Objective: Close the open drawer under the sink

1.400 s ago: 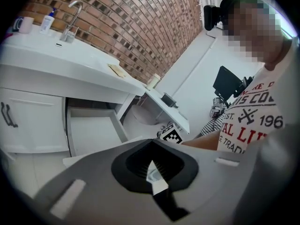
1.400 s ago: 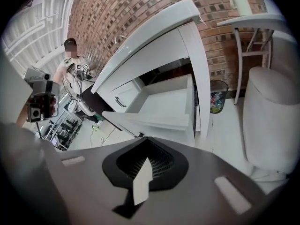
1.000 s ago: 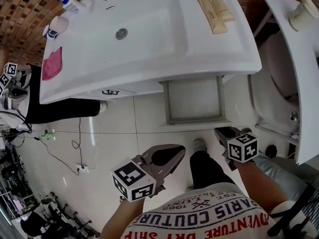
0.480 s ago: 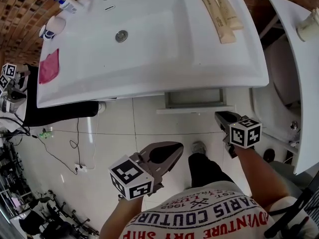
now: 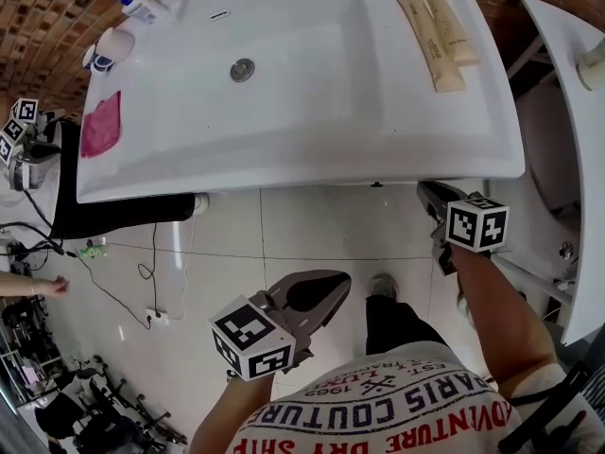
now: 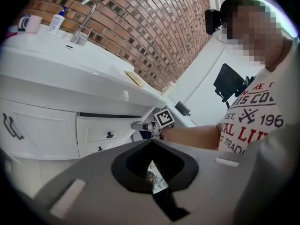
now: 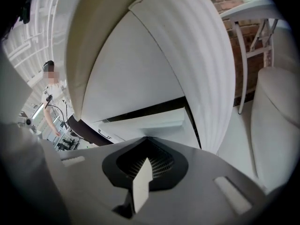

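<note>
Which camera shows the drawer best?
The left gripper view: it shows the drawer front with its dark handle, and the right claw at its edge. The head view hides it under the sink. The right gripper view shows only part of its white front, very close.

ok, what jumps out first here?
The white sink fills the top of the head view, with two tan tubes on its right side and a pink cloth on its left. The right gripper, jaws together, is at the sink's front edge by the drawer. The left gripper, also shut, hangs over the floor.
</note>
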The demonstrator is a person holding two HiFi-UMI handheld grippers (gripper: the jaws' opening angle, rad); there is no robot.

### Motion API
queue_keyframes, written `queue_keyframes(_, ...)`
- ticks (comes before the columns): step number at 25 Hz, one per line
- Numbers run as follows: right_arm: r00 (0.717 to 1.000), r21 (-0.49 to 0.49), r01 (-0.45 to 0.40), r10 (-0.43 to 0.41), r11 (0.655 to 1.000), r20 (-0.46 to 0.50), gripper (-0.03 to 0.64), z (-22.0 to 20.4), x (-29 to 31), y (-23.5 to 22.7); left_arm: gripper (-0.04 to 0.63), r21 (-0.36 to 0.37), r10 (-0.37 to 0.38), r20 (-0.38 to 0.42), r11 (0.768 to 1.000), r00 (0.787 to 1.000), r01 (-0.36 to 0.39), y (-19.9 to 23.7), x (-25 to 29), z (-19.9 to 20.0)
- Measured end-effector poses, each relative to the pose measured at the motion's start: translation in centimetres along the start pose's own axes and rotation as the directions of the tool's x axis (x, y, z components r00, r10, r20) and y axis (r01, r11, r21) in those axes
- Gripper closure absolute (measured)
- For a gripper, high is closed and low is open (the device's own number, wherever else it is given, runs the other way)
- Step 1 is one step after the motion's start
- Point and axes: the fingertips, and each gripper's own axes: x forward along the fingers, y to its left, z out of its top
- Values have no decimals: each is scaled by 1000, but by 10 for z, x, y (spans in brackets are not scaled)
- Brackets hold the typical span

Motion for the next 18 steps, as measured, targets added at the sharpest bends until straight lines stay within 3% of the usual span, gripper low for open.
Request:
queue_keyframes(13,1000,20,-30,30,999,5,609,14,6,-1,614,9,-1,2,1000,1000,1,-2,-4,-15)
queue_keyframes(18,996,-111,-39,29,993,-86,609,-22,-20,27,614,34,-32,7,999,999,32,-24,-12,-22)
